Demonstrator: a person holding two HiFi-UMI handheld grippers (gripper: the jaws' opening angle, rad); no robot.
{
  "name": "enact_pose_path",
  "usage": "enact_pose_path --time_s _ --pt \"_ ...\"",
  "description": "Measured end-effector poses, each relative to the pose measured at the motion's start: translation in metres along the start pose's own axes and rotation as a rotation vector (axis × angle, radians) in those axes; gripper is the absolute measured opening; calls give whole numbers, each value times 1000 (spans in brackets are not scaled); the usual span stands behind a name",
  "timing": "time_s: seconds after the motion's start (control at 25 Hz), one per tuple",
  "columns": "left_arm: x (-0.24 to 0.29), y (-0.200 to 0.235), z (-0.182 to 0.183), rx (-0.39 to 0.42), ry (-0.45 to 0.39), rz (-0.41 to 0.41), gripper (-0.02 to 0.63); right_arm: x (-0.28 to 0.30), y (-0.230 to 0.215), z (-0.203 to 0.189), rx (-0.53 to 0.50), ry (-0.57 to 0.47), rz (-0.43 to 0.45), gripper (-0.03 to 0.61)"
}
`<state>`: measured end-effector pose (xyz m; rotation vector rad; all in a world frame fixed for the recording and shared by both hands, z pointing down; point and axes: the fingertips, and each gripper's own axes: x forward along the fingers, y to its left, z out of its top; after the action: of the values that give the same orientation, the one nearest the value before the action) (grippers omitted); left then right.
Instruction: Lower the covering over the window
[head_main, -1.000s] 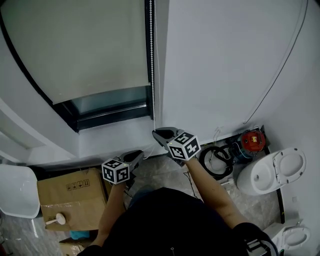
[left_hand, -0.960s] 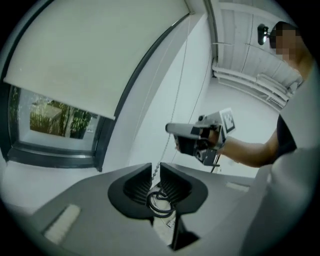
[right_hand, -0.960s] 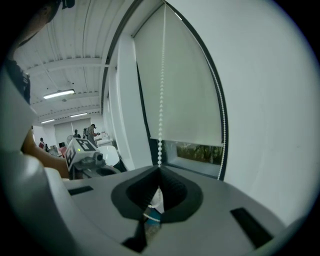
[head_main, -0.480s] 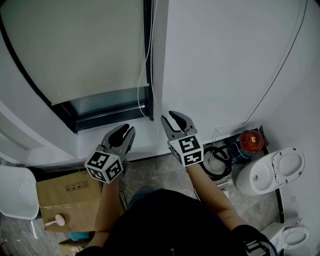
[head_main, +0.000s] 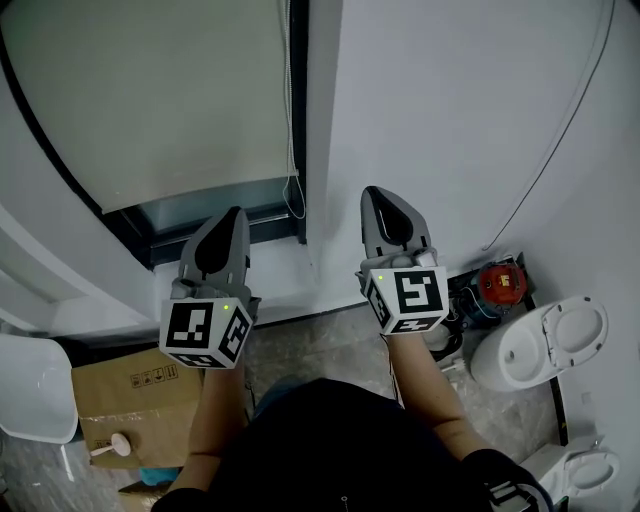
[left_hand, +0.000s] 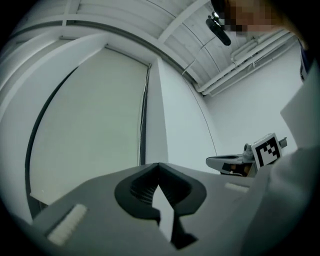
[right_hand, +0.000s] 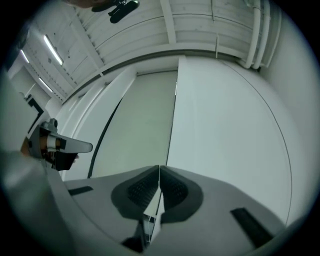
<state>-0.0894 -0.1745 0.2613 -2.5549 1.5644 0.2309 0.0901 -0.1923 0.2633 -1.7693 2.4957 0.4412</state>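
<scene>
1. Judging from the head view, the blind (head_main: 150, 100) covered most of the window. Only a dark strip of glass (head_main: 215, 205) stayed bare under its bottom edge, so the lowering looked largely done but not finished.
2. The bead chain (head_main: 290, 150) hung down the right side of the window frame. Its loop ended beside the bare strip, and neither gripper touched it.
3. The left gripper (head_main: 234, 213) was held up just below the window's lower right corner. The right gripper (head_main: 376, 193) stood before the white wall, just right of the frame. Both had just been closing, and their jaws were pressed together with nothing between them.
4. What remained was probably another grip on the chain and a further pull, until the strip of glass was covered.
5. A second before, both grippers were much lower. The right one's tip was at the chain's lower end, and the chain was drawn straight. Half a second before, both pairs of jaws were spread and the chain swung loose. By this moment both grippers had risen and pointed up along the wall. I could not tell any clear shift in the blind's bottom edge.
</scene>
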Motion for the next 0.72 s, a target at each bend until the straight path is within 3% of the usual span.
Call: enact_pose_path --time_s 0.72 --pt "19 14 17 -13 -14 -20 11 8 -24 22 -4 -26 -85 14"
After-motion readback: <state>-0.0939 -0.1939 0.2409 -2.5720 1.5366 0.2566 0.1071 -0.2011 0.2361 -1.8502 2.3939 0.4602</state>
